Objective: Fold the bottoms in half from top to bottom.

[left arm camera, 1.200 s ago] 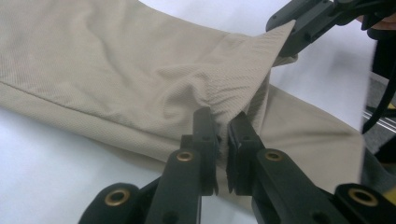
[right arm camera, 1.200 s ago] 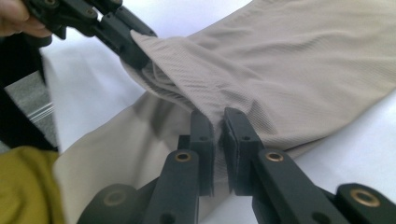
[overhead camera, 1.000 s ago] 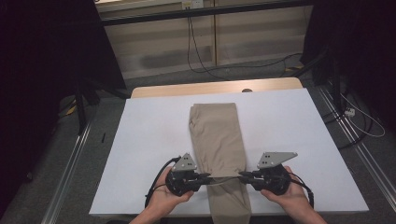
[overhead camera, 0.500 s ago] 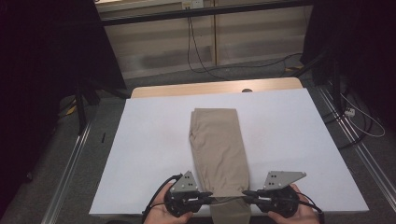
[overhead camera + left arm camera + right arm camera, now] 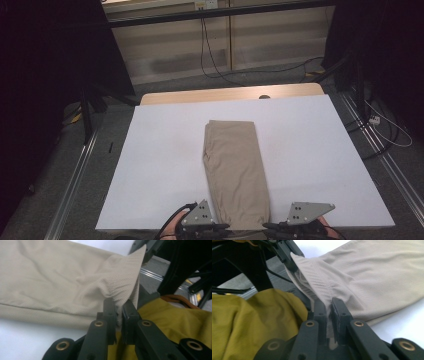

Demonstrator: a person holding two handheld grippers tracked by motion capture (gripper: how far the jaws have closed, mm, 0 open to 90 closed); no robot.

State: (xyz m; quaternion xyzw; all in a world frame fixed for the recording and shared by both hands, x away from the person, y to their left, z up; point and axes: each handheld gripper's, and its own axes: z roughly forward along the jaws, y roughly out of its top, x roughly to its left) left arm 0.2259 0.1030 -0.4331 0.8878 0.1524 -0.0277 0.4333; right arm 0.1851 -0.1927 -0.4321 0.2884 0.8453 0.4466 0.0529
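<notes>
A tan folded cloth (image 5: 234, 170) lies lengthwise down the middle of the white table top (image 5: 150, 165), its near end at the front edge. At that edge my left gripper (image 5: 224, 229) holds the cloth's near left corner, and my right gripper (image 5: 269, 228) holds the near right corner. In the left gripper view the black jaws (image 5: 119, 312) are shut on a raised fold of the tan cloth (image 5: 50, 285). The right gripper view shows the same pinch (image 5: 329, 308) on the cloth (image 5: 374, 282), with the hem stretched to the other gripper (image 5: 287, 252).
The white top ends at a wooden strip (image 5: 230, 94) at the far side. Metal rails (image 5: 75, 175) run along the floor on both sides, and cables (image 5: 385, 130) lie on the right. A person's yellow garment (image 5: 249, 320) is close behind the jaws.
Both grippers have drawn back toward the table's near edge with the cloth's end in them. The cloth has slid a little nearer and lies flatter.
</notes>
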